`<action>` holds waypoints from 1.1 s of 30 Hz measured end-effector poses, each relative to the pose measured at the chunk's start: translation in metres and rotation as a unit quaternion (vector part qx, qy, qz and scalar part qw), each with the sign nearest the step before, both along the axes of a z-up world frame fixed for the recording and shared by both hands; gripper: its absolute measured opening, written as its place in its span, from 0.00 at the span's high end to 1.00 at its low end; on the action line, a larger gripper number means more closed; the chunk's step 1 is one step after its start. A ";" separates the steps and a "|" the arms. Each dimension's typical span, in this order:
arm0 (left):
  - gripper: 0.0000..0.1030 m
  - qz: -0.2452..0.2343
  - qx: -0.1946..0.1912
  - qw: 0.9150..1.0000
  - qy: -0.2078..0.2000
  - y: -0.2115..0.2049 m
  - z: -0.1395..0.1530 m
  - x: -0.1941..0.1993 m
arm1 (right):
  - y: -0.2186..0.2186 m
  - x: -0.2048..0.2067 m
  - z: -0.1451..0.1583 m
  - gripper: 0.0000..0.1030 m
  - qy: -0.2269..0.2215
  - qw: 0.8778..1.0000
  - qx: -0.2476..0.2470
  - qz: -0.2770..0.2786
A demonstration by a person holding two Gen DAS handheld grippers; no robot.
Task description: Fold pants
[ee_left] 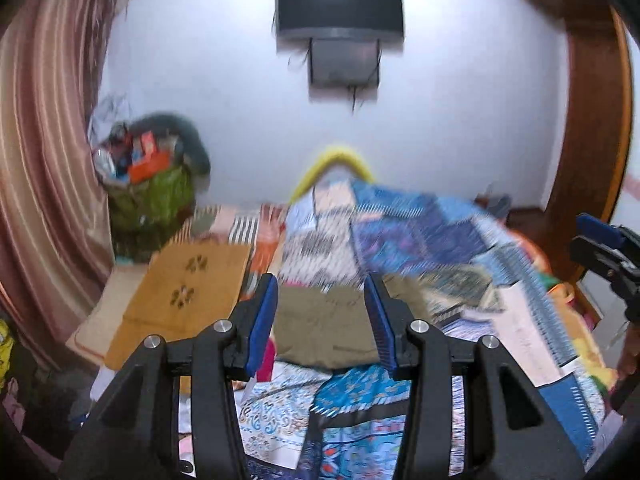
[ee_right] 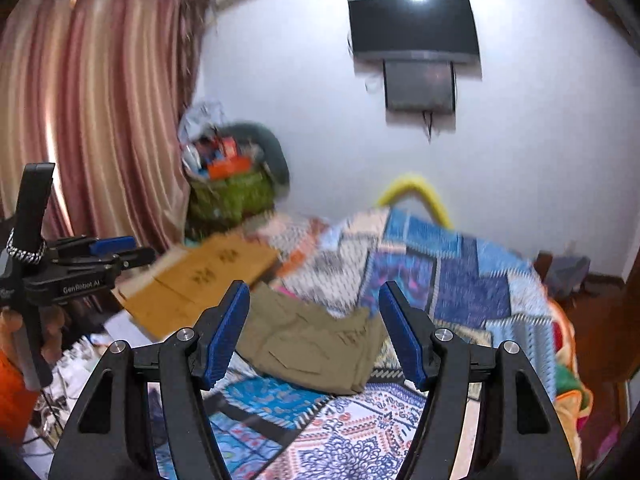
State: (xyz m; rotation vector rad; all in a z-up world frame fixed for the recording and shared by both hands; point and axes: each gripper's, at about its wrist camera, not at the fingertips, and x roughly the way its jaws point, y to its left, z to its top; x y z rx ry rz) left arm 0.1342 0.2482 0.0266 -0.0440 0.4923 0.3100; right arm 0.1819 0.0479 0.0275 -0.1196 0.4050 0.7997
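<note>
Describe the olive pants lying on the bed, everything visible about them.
The olive pants are a khaki-green woven fabric, cotton-like, folded into a compact, roughly rectangular stack with several layers showing at the near edge. A stitched pocket flap is visible on the top face, and the surface is lightly creased. They lie flat on the patchwork bedspread, near a tan cardboard sheet. Neither tongs touch them: the left tongs and right tongs are both open, above them and empty. Motion blur hides finer detail.
</note>
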 end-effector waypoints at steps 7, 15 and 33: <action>0.56 -0.016 0.023 0.996 -0.087 -0.054 0.027 -0.079 | -0.029 -0.078 0.031 0.39 -0.065 0.996 0.058 0.026; 0.25 -0.030 0.038 0.989 -0.141 -0.094 0.023 -0.137 | -0.044 -0.125 0.021 0.39 -0.087 0.992 0.088 0.018; 0.00 -0.013 0.028 0.989 -0.147 -0.102 0.008 -0.163 | -0.064 -0.150 0.009 0.00 -0.086 0.992 0.087 -0.038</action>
